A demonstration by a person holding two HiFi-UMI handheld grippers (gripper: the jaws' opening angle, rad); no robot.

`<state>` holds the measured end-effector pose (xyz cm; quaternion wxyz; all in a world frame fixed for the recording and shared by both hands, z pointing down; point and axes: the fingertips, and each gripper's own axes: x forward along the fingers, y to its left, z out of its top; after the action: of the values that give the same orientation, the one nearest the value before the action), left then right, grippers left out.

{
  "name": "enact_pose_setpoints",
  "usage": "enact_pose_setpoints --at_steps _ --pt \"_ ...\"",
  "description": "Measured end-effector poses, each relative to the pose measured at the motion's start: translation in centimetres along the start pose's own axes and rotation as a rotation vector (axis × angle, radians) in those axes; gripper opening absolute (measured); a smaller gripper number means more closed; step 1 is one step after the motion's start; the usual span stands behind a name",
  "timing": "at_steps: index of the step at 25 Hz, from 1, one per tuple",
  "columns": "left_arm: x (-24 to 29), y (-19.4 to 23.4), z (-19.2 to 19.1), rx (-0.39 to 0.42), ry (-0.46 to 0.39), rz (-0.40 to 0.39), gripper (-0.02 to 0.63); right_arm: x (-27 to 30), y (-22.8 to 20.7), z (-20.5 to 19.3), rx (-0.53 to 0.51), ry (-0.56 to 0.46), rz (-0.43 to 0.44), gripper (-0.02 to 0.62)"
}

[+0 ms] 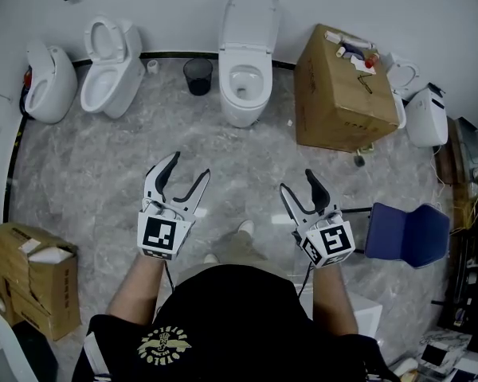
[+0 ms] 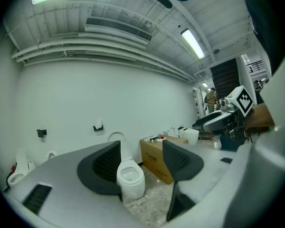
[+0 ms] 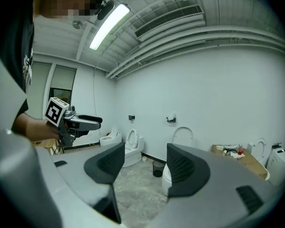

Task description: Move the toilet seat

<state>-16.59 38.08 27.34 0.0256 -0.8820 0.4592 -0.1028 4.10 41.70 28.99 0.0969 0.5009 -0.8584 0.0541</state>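
Marble floor [image 1: 103, 173] carries a cardboard box [image 1: 334, 94] at its far edge; left of it stands the toilet [image 1: 243, 110], lid up against the wall, seat [image 1: 227, 78] seemingly down. Left gripper [image 1: 191, 165] and right gripper [image 1: 296, 181] hover well short of it, jaws wide, empty

head view was taken from above the person's head, aimed steeply down and forward. the floor [image 1: 103, 173] and far wall [image 1: 167, 6] were covered from well off. left gripper view was taken low, from on the left gripper [image 1: 190, 165], aimed about level along its jaws. the middle toilet [image 1: 245, 78] was framed between them. right gripper view was taken likewise from the right gripper [image 1: 296, 181], turned more leftward, and the same toilet was half hidden behind one jaw. toilet, cardboard box [image 1: 338, 86] and wall were shared by all three views. each gripper was caught at the edge of the other's view.
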Motion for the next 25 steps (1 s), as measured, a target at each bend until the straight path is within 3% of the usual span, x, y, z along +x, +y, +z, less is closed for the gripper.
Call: enact_pose_setpoints --at_steps 18,25 --pt "11.2 0.1 2.2 0.009 0.012 0.016 0.279 5.1 -9.9 1.1 -0.017 0.009 0.039 0.265" --pt "14.7 -0.6 4.1 0.029 0.016 0.06 0.278 6.4 -13.7 1.7 -0.018 -0.012 0.103 0.265"
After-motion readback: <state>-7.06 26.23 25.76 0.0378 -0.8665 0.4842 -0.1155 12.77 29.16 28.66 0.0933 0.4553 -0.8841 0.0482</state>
